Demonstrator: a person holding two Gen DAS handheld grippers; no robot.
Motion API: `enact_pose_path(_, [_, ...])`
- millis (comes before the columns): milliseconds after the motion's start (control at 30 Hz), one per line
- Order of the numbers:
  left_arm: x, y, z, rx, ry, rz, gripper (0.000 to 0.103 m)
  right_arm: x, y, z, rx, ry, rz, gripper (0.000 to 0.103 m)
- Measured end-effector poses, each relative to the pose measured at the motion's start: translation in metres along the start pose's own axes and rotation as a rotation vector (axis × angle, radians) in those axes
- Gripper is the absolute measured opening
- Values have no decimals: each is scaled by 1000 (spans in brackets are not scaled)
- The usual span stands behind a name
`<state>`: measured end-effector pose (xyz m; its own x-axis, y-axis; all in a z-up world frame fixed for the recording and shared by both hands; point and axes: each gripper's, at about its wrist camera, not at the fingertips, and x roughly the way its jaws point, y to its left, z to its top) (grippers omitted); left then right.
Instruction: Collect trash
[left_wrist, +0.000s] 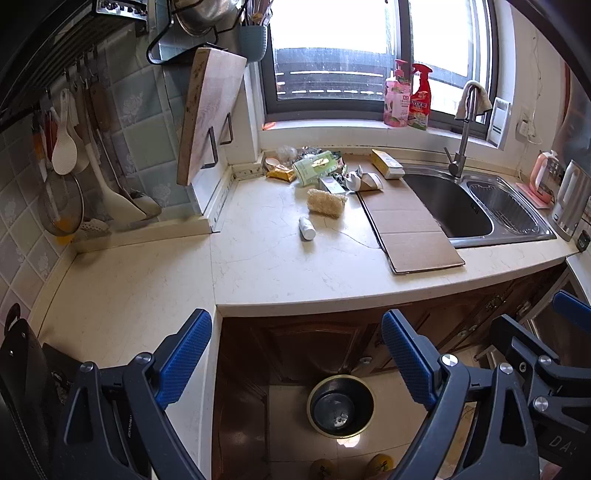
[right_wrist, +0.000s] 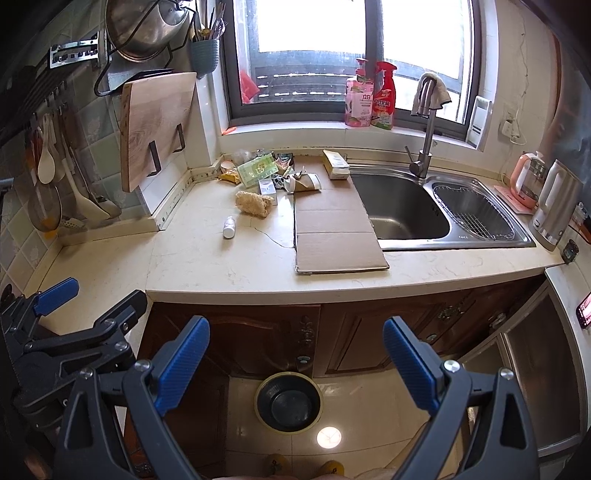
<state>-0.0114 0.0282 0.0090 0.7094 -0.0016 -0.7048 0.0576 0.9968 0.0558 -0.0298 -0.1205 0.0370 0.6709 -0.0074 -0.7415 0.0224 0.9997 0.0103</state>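
Observation:
Trash lies on the cream countertop (left_wrist: 280, 273): a flattened cardboard sheet (left_wrist: 410, 229) beside the sink, a small white bottle (left_wrist: 306, 228) on its side, a tan fibrous pad (left_wrist: 327, 202), and a pile of wrappers and small boxes (left_wrist: 317, 170) at the back under the window. The same cardboard (right_wrist: 336, 229), bottle (right_wrist: 229, 227) and pile (right_wrist: 273, 171) show in the right wrist view. A round black trash bin (left_wrist: 340, 406) stands on the floor below the counter edge; it also shows from the right (right_wrist: 289, 402). My left gripper (left_wrist: 295, 362) and right gripper (right_wrist: 295, 363) are both open, empty, held in front of the counter above the bin.
A double steel sink (left_wrist: 476, 206) with a tap sits right of the cardboard. Cleaning bottles (left_wrist: 408, 98) stand on the windowsill. A cutting board (left_wrist: 207, 114) and utensils hang at left. A kettle (left_wrist: 570, 201) stands at far right. Wooden cabinet doors (right_wrist: 258, 339) are below.

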Motion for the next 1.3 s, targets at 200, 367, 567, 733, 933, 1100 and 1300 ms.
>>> enact_pose_path(200, [-3, 1, 3, -7, -26, 0, 92, -2, 2, 4, -6, -21, 3, 96])
enact_pose_path(367, [3, -3, 7, -3, -25, -7, 92, 1, 0, 7, 0, -19, 3, 96])
enact_pose_path(567, [17, -10, 16, 1, -23, -4, 92, 14, -7, 19, 3, -14, 2, 96])
enact_pose_path(733, [42, -13, 29, -14, 9, 0, 92, 38, -11, 33, -9, 6, 24, 96])
enact_pose_path(933, [90, -14, 51, -55, 80, -15, 92, 82, -14, 61, -49, 40, 69, 96])
enact_pose_path(1100, [137, -17, 79, -116, 140, -12, 92, 132, -25, 98, -80, 88, 124, 90])
enact_pose_path(1300, [199, -14, 117, -188, 198, 13, 92, 190, -34, 141, -137, 121, 197, 89])
